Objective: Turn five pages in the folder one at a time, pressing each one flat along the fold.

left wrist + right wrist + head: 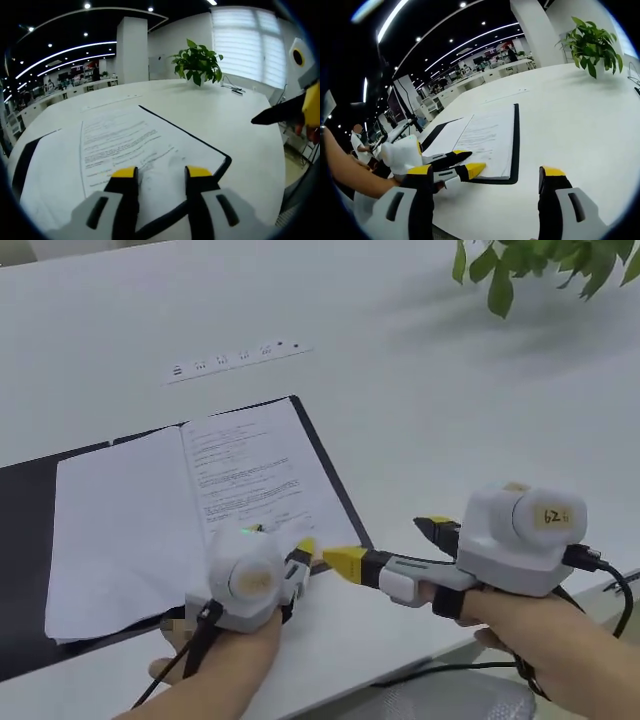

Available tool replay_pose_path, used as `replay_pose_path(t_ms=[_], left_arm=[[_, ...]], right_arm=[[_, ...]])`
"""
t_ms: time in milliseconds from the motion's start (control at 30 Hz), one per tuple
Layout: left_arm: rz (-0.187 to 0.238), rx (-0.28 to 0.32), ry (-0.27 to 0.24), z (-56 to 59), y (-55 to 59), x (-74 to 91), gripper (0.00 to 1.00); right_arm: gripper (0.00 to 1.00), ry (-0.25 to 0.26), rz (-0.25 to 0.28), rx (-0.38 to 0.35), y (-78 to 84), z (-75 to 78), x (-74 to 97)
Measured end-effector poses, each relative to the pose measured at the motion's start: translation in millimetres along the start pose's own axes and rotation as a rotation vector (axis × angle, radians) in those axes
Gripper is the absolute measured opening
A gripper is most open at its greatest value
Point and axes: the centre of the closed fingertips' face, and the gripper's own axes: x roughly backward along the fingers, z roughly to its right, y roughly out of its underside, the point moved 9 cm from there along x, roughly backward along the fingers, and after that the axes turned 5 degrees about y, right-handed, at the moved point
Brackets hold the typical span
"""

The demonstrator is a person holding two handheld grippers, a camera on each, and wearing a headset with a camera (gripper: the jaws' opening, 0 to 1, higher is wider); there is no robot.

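A black folder (331, 476) lies open on the white table. Its right page (250, 475) is printed and its left page (120, 530) is blank. My left gripper (285, 546) hovers over the printed page's near right corner. In the left gripper view the left gripper (161, 172) stands open with a narrow gap, above the printed page (125, 140). My right gripper (390, 545) is just right of the folder's near corner, wide open and holding nothing. The right gripper view shows the right gripper (485, 172) over bare table, with the folder (514, 145) ahead of it and the left gripper (460, 162) to its left.
A socket strip (235, 358) is set into the table beyond the folder. A potted plant (540, 265) stands at the far right. A black cable (470, 668) trails near the table's front edge. A chair back (450, 702) sits below that edge.
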Motion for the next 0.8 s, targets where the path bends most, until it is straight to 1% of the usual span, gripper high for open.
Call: replay_pose_path(t_ms=[100, 200, 300, 333, 367, 400, 433, 500, 567, 633, 700, 733, 800], left_arm=[[0.000, 0.008, -0.013, -2.1, -0.5, -0.3, 0.33], [-0.007, 0.025, -0.032, -7.6, -2.1, -0.3, 0.26], [-0.012, 0.044, -0.040, -11.2, -3.6, 0.2, 0.18], [-0.010, 0.055, -0.069, -16.8, -4.2, 0.4, 0.09], [-0.014, 0.137, -0.080, -23.3, -3.4, 1.1, 0.05], [-0.017, 0.114, -0.056, -23.6, -4.4, 1.5, 0.05], [-0.023, 0.062, -0.051, -23.0, -5.0, 2.3, 0.05], [-0.012, 0.101, -0.049, -21.3, -3.9, 2.7, 0.05], [-0.013, 0.101, -0.051, -20.9, -3.9, 2.5, 0.05], [-0.011, 0.112, -0.052, -20.8, -3.6, 2.4, 0.04], [-0.009, 0.121, -0.046, -21.1, -3.3, 3.5, 0.04], [-0.006, 0.126, -0.045, -21.4, -3.0, 3.7, 0.04], [-0.004, 0.128, -0.041, -21.5, -2.8, 3.8, 0.03]], right_arm=[[0.86, -0.003, -0.005, -0.001, 0.8, -1.2, -1.4], [0.86, -0.006, -0.011, 0.001, 0.9, -1.1, -2.4], [0.84, -0.005, -0.021, -0.006, 0.3, -0.6, -3.7], [0.84, -0.006, -0.022, -0.007, -0.2, -1.0, -4.2], [0.83, -0.010, -0.021, -0.006, -1.1, -2.0, -5.1], [0.82, -0.014, -0.022, -0.007, -1.9, -2.9, -6.0], [0.81, -0.019, -0.025, -0.008, -2.9, -4.3, -8.0], [0.78, -0.032, -0.037, -0.017, -3.5, -7.6, -11.5], [0.76, -0.043, -0.047, -0.025, -3.9, -10.6, -14.6], [0.73, -0.058, -0.052, -0.036, -3.9, -14.1, -18.3], [0.70, -0.067, -0.068, -0.057, -3.1, -16.9, -22.9], [0.68, -0.077, -0.076, -0.076, -2.5, -18.7, -24.6], [0.63, -0.100, -0.083, -0.151, -1.9, -24.1, -28.2]])
